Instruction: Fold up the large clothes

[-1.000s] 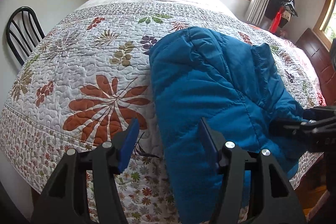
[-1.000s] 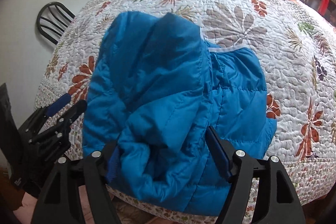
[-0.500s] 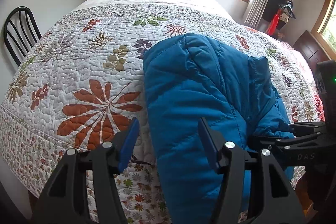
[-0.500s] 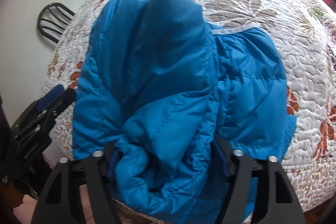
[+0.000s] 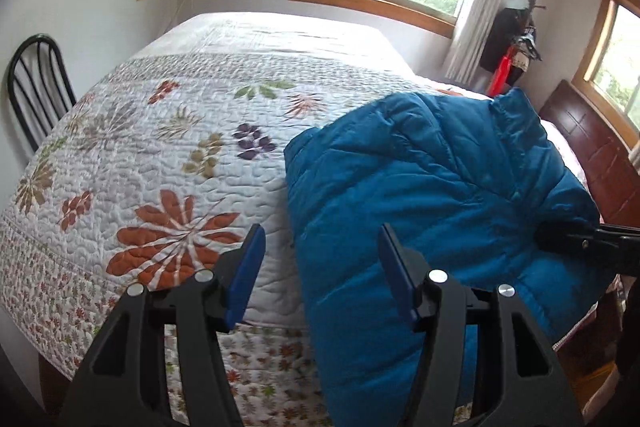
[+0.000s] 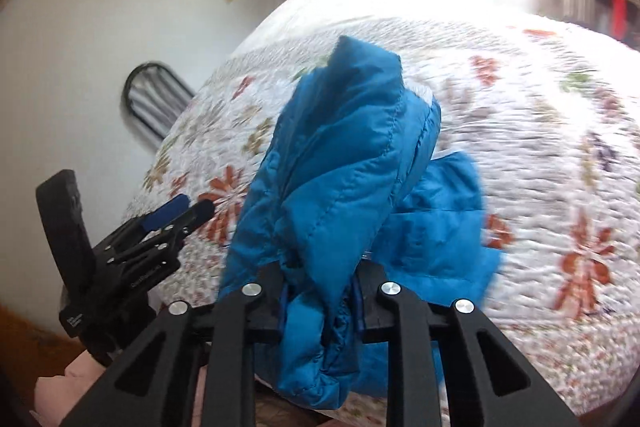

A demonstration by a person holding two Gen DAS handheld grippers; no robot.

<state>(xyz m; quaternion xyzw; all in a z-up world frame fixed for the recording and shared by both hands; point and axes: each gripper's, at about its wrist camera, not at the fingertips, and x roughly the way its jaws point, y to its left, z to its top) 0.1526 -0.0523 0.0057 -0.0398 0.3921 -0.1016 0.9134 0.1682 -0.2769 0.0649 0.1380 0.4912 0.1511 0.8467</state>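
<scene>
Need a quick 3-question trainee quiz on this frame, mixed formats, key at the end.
1. True or false: the left hand-held gripper is shut on the blue puffer jacket.
2. Multiple choice: what does the right hand-held gripper hold? A) the floral quilt B) a bunched part of the blue puffer jacket C) nothing
3. Fill in: the jacket lies on the floral quilt of a ____, with a black chair beside it.

Key: 1 false, it is open, with its right finger over the jacket's edge. 2 B. 3 bed.
</scene>
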